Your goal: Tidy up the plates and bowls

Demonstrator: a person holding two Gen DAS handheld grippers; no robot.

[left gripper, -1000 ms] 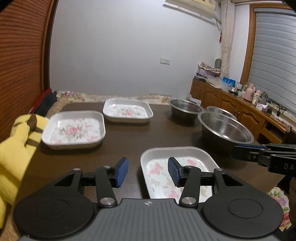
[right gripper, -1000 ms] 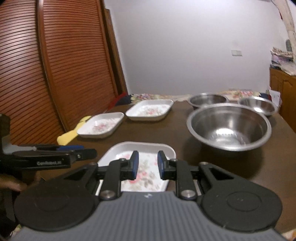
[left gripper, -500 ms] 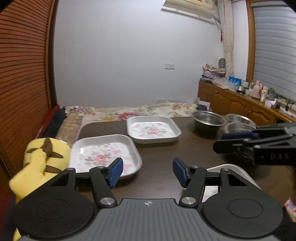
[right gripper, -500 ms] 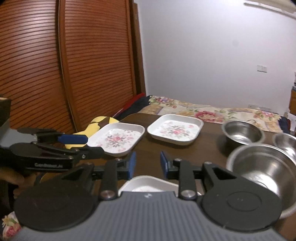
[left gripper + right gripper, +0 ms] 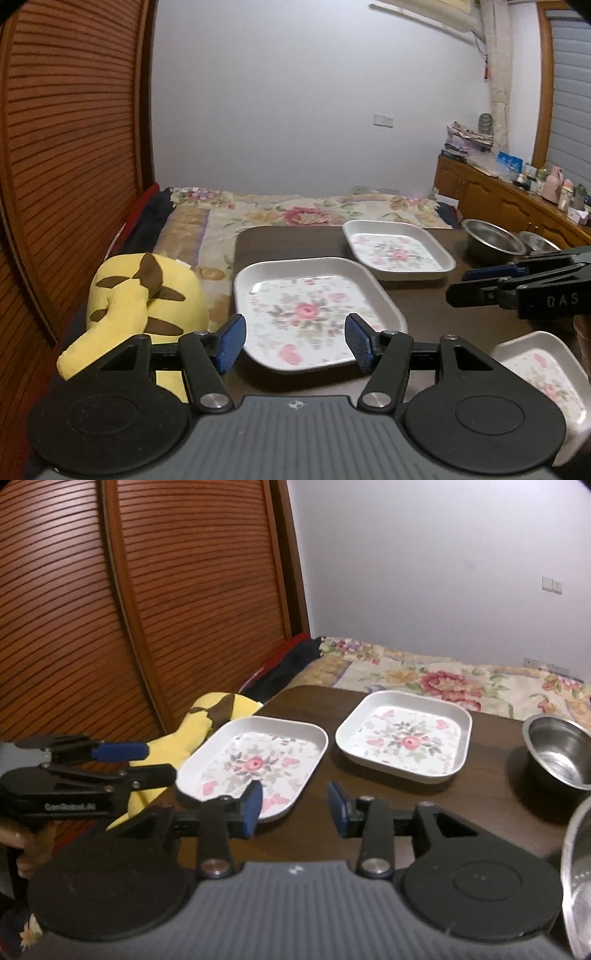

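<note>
Your left gripper [image 5: 295, 341] is about half open and holds nothing; the near plate [image 5: 314, 310] lies flat on the table [image 5: 436, 314] before it, long axis pointing away. Your right gripper [image 5: 295, 808], jaws just opening, grips nothing.

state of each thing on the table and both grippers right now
left gripper: jaws open, empty
right gripper: jaws open and just been opening, empty
near-left floral plate: flat on table, empty, unstacked
far floral plate: flat, empty, apart
near-right floral plate: flat, empty
small steel bowl: upright, empty
</note>
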